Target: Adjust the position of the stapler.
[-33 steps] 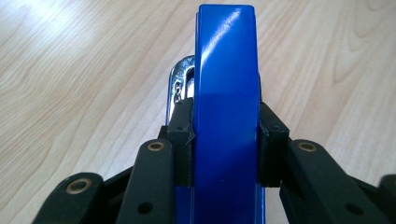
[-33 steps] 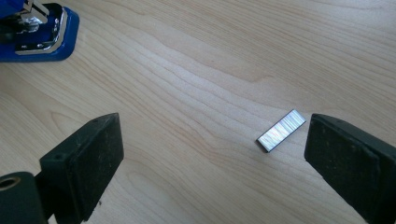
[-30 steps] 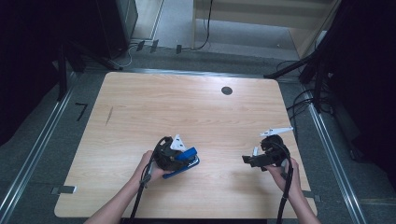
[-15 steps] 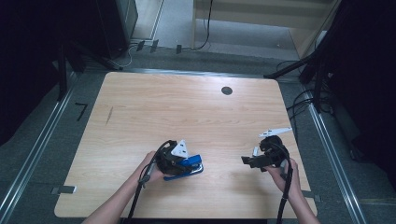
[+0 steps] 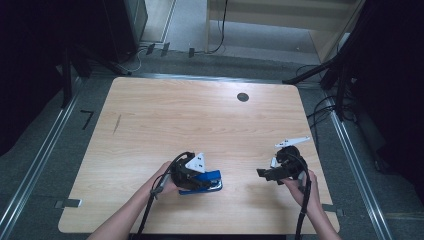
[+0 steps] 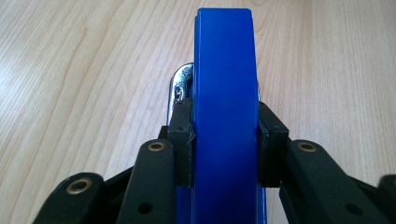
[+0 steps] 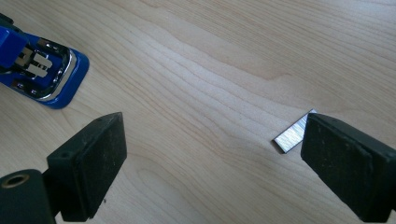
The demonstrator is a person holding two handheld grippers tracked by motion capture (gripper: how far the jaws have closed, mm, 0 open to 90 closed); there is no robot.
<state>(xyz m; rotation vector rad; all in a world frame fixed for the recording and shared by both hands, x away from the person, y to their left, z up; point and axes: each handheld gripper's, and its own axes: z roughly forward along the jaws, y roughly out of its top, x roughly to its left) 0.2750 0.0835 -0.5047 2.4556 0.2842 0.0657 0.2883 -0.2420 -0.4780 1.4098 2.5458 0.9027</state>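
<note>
Here, a blue stapler (image 6: 224, 93) is being clamped by the left gripper (image 5: 192, 176) near the table's (image 5: 200, 115) front edge, while the right gripper's (image 7: 210, 158) jaws are being kept apart beside a staple strip (image 7: 292, 138).

I see a blue stapler (image 6: 224, 93) with chrome trim, a silver staple strip (image 7: 293, 138), and a pale wood-grain table (image 5: 165, 120).

Stapler (image 5: 204, 181) on table (image 5: 165, 125), lower centre of high view, between left gripper's (image 5: 192, 176) jaws. Right gripper (image 5: 267, 173) lower right, well apart. Staple strip (image 7: 293, 137) on table beside its right jaw. Round hole (image 5: 243, 97) upper right.
</note>
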